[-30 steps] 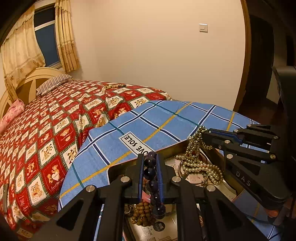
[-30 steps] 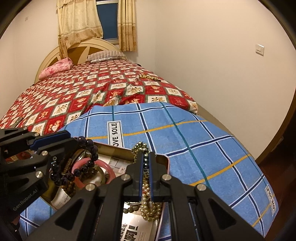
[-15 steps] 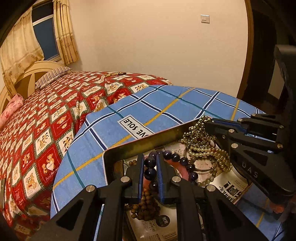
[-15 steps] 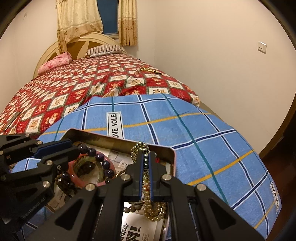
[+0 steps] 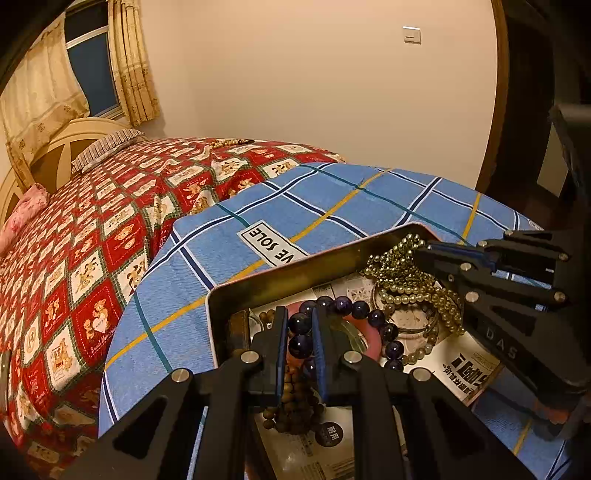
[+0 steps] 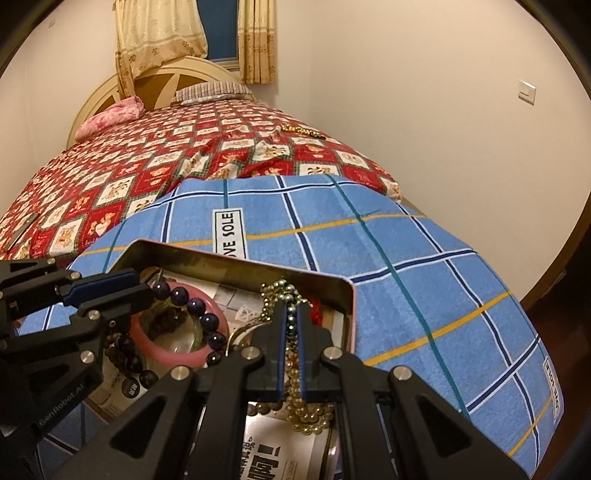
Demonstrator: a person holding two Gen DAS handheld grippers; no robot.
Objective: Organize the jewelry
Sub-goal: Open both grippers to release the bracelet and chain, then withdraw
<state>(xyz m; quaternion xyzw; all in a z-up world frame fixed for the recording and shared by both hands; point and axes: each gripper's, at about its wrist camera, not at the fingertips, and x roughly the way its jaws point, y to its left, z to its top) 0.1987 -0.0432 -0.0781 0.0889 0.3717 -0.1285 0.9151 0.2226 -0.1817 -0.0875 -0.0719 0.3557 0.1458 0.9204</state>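
Bracelet (image 5: 354,314) half behind left gripper (image 5: 300,328) (clasp unseen), above tin (image 5: 295,275).

The towel (image 6: 369,258) is blue with dark blue, yellow and green lines. The bed cover (image 6: 147,173) is red with white squares. The bangle (image 6: 177,354) is pink.

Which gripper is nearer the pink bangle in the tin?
Left. The left gripper holds dark purple beads right over the pink bangle; the right gripper is off to its side.

A home bedroom: quilted bed (image 6: 155,173), pillows (image 6: 212,92), curtained window (image 6: 218,29).
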